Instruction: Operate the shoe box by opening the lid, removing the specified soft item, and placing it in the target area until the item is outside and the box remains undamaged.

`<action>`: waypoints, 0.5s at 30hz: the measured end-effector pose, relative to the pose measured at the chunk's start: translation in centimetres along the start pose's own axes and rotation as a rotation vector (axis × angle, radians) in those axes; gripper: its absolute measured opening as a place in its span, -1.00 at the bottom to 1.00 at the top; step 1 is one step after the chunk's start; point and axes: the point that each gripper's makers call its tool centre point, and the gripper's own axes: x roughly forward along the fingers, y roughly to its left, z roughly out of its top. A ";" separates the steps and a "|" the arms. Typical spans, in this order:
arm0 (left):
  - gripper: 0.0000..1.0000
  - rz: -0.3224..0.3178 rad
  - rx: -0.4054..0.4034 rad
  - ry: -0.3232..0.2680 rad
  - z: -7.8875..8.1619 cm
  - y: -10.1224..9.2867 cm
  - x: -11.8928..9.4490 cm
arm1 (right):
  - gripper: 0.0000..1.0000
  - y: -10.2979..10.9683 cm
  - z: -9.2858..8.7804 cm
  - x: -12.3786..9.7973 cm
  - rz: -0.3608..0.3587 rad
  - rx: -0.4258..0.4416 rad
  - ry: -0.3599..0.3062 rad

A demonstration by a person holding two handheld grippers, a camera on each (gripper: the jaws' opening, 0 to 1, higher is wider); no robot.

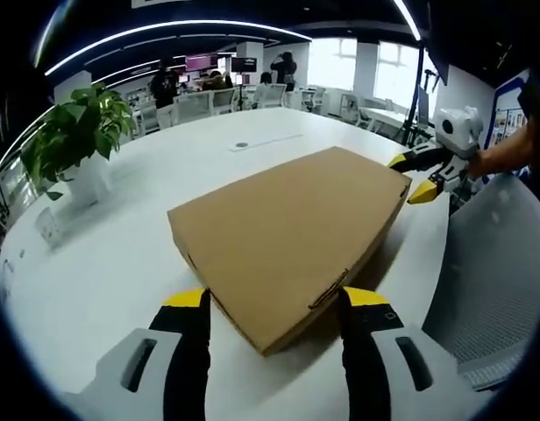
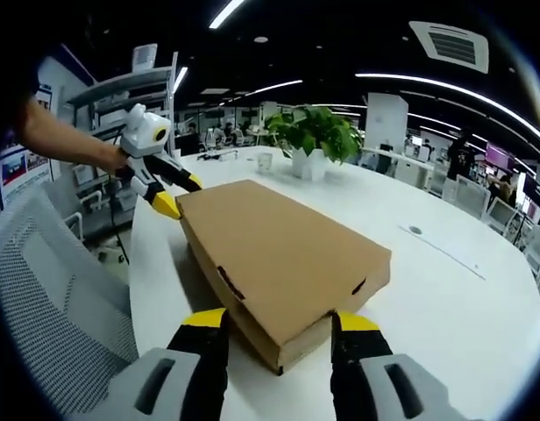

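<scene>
A flat brown cardboard shoe box [image 1: 287, 232] [image 2: 279, 250] lies on the white table with its lid down. In the left gripper view my left gripper [image 1: 274, 298] is open, its yellow-tipped jaws standing on either side of the box's near corner. My right gripper [image 1: 410, 178] shows at the far right corner of the box, held by a hand, jaws apart. In the right gripper view my right gripper [image 2: 279, 320] is open around the near corner. The left gripper [image 2: 181, 196] sits at the far left corner there. What the box holds is hidden.
The white table [image 1: 121, 263] [image 2: 445, 298] is wide and rounded. A potted plant [image 1: 77, 132] [image 2: 314, 132] stands on it beyond the box. A grey mesh chair [image 1: 498, 263] [image 2: 51, 289] is close to the table edge. Desks and people fill the office behind.
</scene>
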 end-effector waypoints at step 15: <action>0.22 -0.019 -0.016 -0.043 1.5 0.0 -1.6 | -0.08 0.2 2.1 -1.3 0.011 0.037 -0.062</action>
